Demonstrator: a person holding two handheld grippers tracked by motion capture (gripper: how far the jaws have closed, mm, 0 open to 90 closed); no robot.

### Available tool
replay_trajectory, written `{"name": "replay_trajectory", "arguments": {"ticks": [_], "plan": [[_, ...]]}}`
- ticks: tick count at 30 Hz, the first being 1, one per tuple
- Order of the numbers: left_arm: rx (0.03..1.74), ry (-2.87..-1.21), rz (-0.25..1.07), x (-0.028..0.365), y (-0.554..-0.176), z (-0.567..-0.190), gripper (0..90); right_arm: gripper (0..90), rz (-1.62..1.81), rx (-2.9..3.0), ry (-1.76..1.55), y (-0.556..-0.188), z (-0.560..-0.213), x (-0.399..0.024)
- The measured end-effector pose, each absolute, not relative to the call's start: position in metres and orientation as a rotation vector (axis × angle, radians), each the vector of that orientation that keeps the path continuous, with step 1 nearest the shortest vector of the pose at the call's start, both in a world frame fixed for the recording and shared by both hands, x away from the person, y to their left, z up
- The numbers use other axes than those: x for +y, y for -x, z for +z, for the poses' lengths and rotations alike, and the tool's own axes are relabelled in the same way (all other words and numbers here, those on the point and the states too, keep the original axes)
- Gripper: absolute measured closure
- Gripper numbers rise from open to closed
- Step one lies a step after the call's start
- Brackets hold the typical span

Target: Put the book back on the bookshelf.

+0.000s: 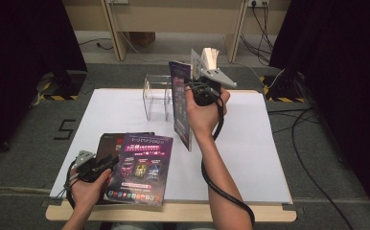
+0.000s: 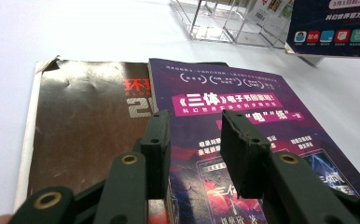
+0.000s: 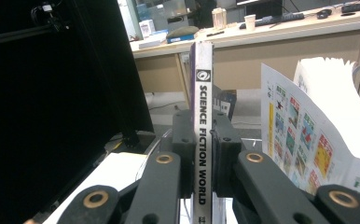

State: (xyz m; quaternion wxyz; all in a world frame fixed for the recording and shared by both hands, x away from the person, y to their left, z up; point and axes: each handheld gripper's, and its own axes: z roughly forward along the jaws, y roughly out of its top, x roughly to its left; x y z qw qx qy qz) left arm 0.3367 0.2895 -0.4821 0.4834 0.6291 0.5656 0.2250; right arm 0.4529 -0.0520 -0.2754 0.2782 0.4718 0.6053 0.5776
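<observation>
held magazine (image 1: 180,103): purple cover, white spine | flat magazine (image 1: 142,167): purple | lower magazine (image 2: 85,126): brown

The purple magazine (image 2: 243,140) covers the brown magazine's (image 2: 85,126) right part and title

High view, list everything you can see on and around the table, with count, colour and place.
Held magazine: one, purple cover, upright above table centre, spine clamped, pages fanned.
Flat magazines: two, near-left; purple one overlaps dark brown one.
Holder: one, clear, far centre of sheet.
Sheet: one, white, covers tabletop.
Table: one, wooden edge at near side.
Curtains: black, both sides.
Desk: one, wooden, beyond table.
Floor cables: black, right.
Left gripper: black, open, over flat magazines.
Right gripper: black, shut on held magazine's spine.
Hands: two, left, right.
</observation>
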Motion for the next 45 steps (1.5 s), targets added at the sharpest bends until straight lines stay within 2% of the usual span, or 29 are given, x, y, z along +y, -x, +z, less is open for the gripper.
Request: {"name": "replay_trajectory", "arguments": {"ticks": [45], "plan": [[1.378,-1.53,0.546,0.29,-0.337,-0.482,62.0,83.4,1.545,1.576,-1.273,-0.481,-0.265,-0.039]]}}
